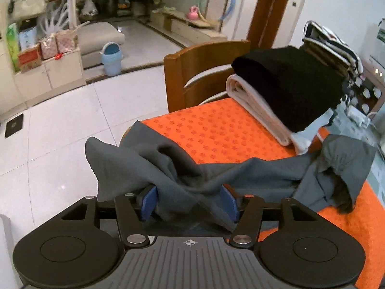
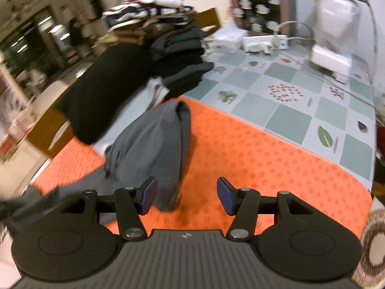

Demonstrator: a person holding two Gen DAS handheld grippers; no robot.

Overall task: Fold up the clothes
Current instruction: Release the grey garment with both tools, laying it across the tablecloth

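A crumpled grey garment (image 1: 168, 166) lies across the near edge of the orange mat (image 1: 211, 130), one end hanging off the table at the left. My left gripper (image 1: 190, 202) stands open over it, with a loose fold of the cloth between its blue pads (image 1: 150, 202), which do not pinch it. In the right wrist view the garment's other end (image 2: 154, 142) lies bunched on the mat (image 2: 264, 156). My right gripper (image 2: 186, 196) is open just to the right of it, with only bare mat between its fingers.
Folded clothes are stacked at the mat's far side: a black piece (image 1: 288, 84) on a white one (image 1: 255, 110), with a striped pile (image 1: 332, 45) behind. A wooden chair (image 1: 199, 72) stands beyond the table. A power strip (image 2: 264, 42) and white boxes sit on the tiled tablecloth (image 2: 288, 91).
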